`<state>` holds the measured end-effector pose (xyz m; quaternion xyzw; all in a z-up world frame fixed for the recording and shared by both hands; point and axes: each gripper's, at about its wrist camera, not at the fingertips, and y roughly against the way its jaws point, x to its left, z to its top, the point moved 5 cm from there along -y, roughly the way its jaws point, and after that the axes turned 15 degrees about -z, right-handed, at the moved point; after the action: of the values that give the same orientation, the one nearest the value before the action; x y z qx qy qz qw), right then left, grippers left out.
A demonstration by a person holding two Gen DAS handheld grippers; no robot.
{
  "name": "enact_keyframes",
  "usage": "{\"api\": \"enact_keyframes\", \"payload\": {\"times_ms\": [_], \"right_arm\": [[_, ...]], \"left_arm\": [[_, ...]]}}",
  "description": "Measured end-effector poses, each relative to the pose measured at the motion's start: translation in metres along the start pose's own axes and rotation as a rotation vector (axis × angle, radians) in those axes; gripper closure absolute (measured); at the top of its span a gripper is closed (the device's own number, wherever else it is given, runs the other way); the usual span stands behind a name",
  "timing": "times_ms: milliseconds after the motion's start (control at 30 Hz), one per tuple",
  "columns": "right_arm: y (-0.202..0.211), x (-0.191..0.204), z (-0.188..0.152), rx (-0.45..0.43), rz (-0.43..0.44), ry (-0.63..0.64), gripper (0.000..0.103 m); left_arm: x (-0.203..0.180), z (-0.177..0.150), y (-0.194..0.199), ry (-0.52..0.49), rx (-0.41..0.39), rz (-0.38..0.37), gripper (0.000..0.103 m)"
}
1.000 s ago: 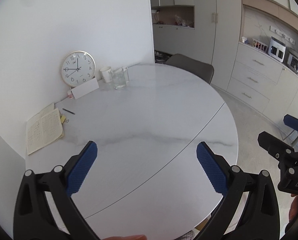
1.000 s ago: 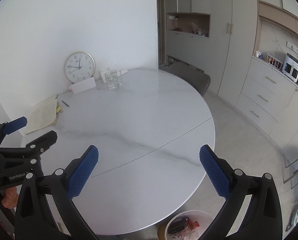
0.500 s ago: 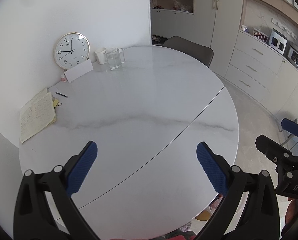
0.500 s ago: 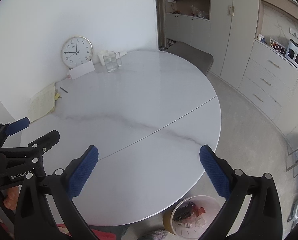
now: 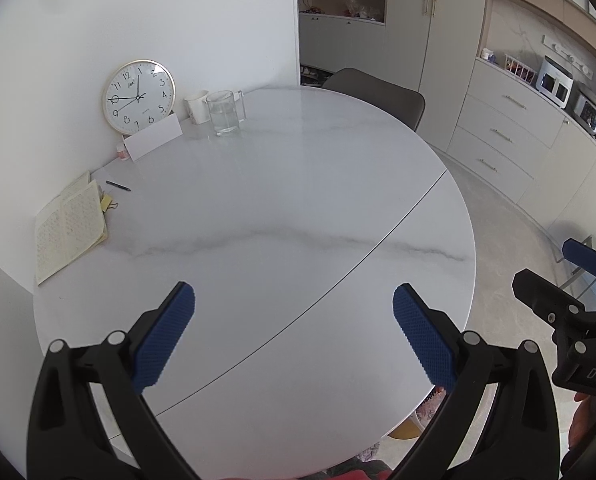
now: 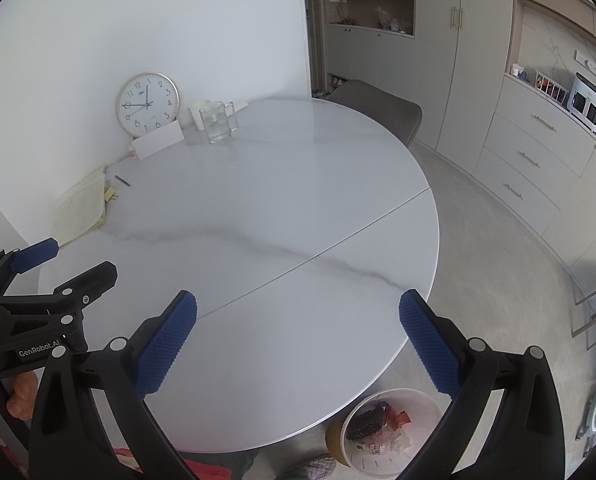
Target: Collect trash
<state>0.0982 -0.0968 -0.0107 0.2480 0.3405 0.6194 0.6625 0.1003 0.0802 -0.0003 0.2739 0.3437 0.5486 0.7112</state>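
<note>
Because the trash already sits in the white bin on the floor at 5 o'clock of the round table, you hold both claws raised over its near edge: left gripper and right gripper spread wide, gripping nothing, side by side and pointing toward the clock at 11 o'clock.

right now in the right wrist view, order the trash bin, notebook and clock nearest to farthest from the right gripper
1. Trash bin, on the floor just below the right gripper.
2. Notebook, left table edge.
3. Clock, against the far wall.
</note>
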Motion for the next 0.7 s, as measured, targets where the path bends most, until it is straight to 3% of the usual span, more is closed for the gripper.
{"api": "enact_keyframes", "payload": {"times_ms": [700], "right_arm": [[-0.0070,-0.0045,-0.0030,0.014,-0.010,0.003,0.002]], "left_arm": [[0.0034,0.0020,-0.0040,0.012,0.003,-0.007,0.008]]}}
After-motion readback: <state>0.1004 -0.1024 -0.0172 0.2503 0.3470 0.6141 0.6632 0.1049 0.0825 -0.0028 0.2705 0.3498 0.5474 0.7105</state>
